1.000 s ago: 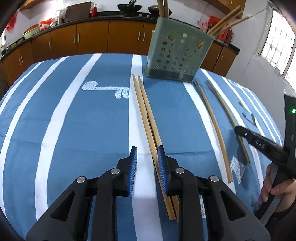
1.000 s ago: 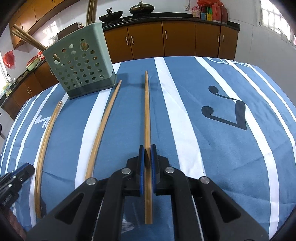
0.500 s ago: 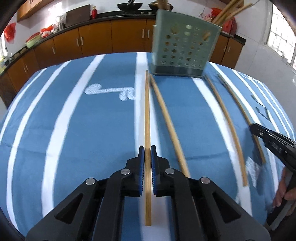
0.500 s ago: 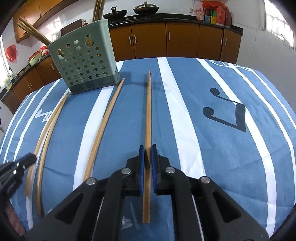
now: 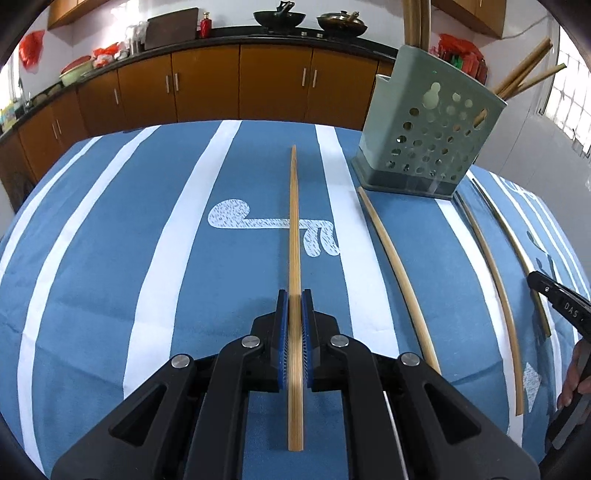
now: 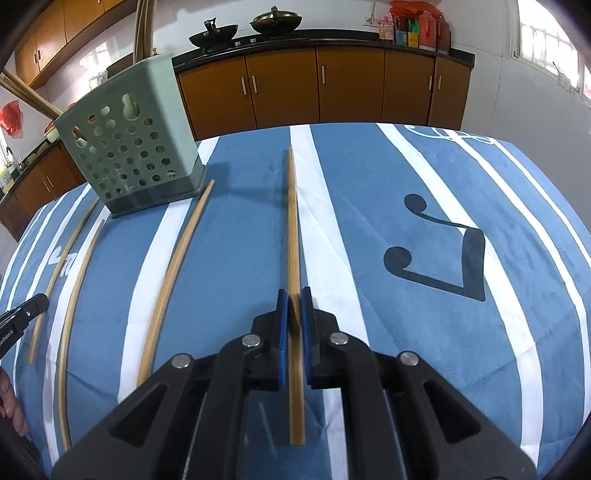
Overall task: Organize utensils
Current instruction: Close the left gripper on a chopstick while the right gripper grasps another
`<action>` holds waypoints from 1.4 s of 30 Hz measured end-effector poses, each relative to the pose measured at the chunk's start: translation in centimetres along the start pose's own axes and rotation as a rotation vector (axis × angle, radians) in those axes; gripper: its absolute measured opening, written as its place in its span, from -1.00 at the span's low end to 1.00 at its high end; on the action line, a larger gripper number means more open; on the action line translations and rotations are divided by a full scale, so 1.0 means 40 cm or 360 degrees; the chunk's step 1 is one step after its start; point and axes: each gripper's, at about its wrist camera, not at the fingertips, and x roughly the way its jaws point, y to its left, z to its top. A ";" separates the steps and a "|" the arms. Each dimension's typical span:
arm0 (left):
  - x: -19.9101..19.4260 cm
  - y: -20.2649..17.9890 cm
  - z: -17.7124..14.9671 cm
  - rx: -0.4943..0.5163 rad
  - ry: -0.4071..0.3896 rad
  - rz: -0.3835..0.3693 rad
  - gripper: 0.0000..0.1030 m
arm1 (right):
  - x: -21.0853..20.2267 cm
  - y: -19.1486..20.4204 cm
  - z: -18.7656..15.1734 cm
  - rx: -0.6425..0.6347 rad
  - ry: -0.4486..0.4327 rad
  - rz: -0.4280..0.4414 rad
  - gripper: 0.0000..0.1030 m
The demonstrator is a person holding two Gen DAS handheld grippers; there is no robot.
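Chopsticks are what I am sorting, and each of my claws has one clamped. My left claw (image 5: 295, 295) is closed on a bamboo chopstick (image 5: 294, 229), which runs straight away from me between the blue pads (image 5: 283, 332), its far tip pointing over the blue-and-white striped cloth (image 5: 110, 258) on the tabletop. My right claw (image 6: 294, 295) grips a second chopstick (image 6: 292, 221) the same way, pads pressed against both its sides.

From the left wrist view, three loose chopsticks lie on the cloth to the right of the held one: the nearest one (image 5: 399, 273) starts just near the holder's base, and two more (image 5: 495, 280) lie further right. A green perforated utensil holder (image 5: 428, 140) stands upright at the far right of the cloth, with several chopsticks (image 5: 528, 74) already leaning out of its top.

At the right edge of that view I see the tip of my other claw's black body, printed with the letters "DAS" (image 5: 570, 309); the rest of the marking is cut off. In the right wrist view the other claw's arm (image 6: 18, 321) carries small white lettering at the left edge, too small for me to read.

Brown kitchen cabinets (image 6: 317, 85) line the far wall, with two woks (image 5: 279, 16) on the counter above them.
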 end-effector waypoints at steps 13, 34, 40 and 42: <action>0.002 0.014 0.000 -0.0070 -0.0003 -0.0052 -0.84 | 0.002 0.002 -0.001 -0.0003 0.0001 -0.0002 -0.83; -0.033 -0.022 -0.047 0.0063 0.0008 0.0036 -0.80 | -0.024 0.006 -0.030 -0.0027 0.0006 0.0016 -0.82; -0.038 -0.018 -0.042 0.0067 0.0033 0.0025 -0.86 | -0.044 -0.011 -0.025 0.0036 -0.0002 0.0073 -0.85; -0.051 -0.013 -0.038 0.0065 0.0013 0.0025 -0.86 | -0.072 -0.015 -0.019 0.0037 -0.0055 0.0084 -0.84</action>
